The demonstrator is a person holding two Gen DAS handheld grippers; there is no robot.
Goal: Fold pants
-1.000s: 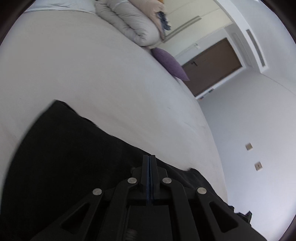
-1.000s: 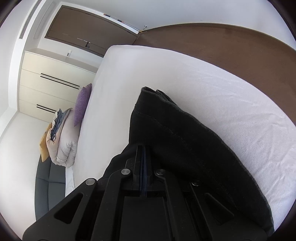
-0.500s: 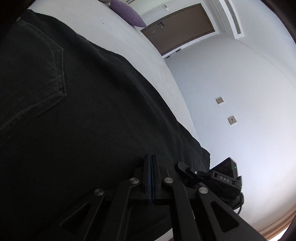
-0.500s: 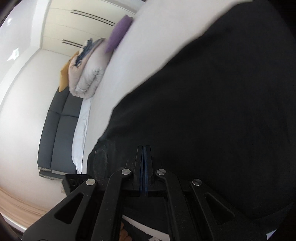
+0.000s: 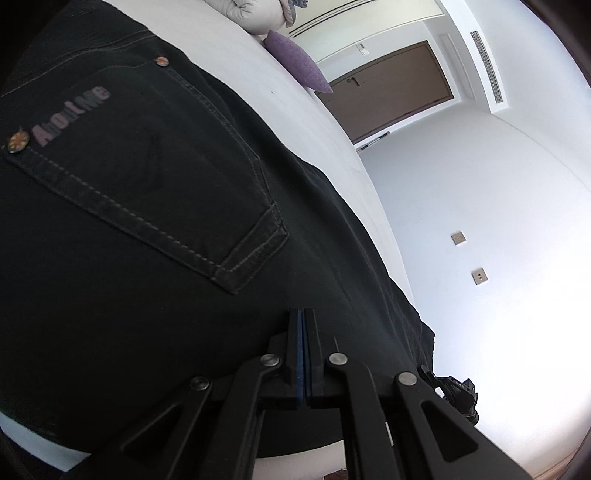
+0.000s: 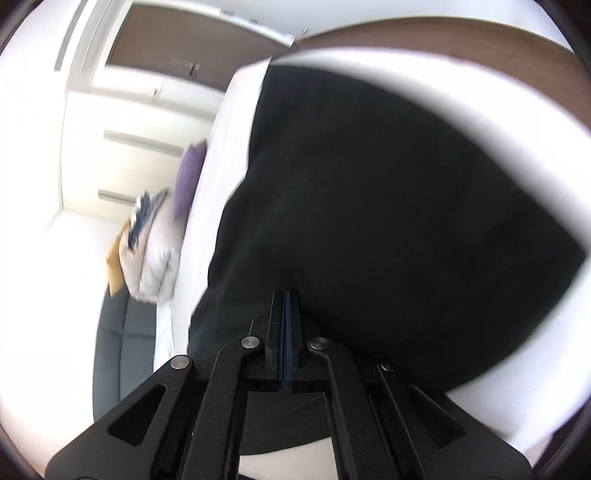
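Black jeans (image 5: 147,221) lie spread on the white bed (image 5: 314,122), back pocket (image 5: 166,177) facing up. My left gripper (image 5: 303,317) hovers low over their near edge by the bed's side. Its blue pads are pressed together where the cloth meets the tips. In the blurred right wrist view the same jeans (image 6: 388,203) cover much of the bed (image 6: 221,166). My right gripper (image 6: 287,295) is shut at their near edge, and dark fabric bunches up around its tips. A black device (image 5: 454,395), probably the right gripper, peeks past the jeans' corner.
A purple pillow (image 5: 295,62) and a rolled pale duvet (image 5: 251,11) sit at the far end of the bed. Beyond them is a brown door (image 5: 388,85). A dark sofa (image 6: 122,350) stands beside the bed, and a brown headboard (image 6: 480,48) runs behind it.
The jeans went from hanging at the grippers to lying flat, pocket up. My left gripper moved over them. The right view swung sharply and is now blurred.
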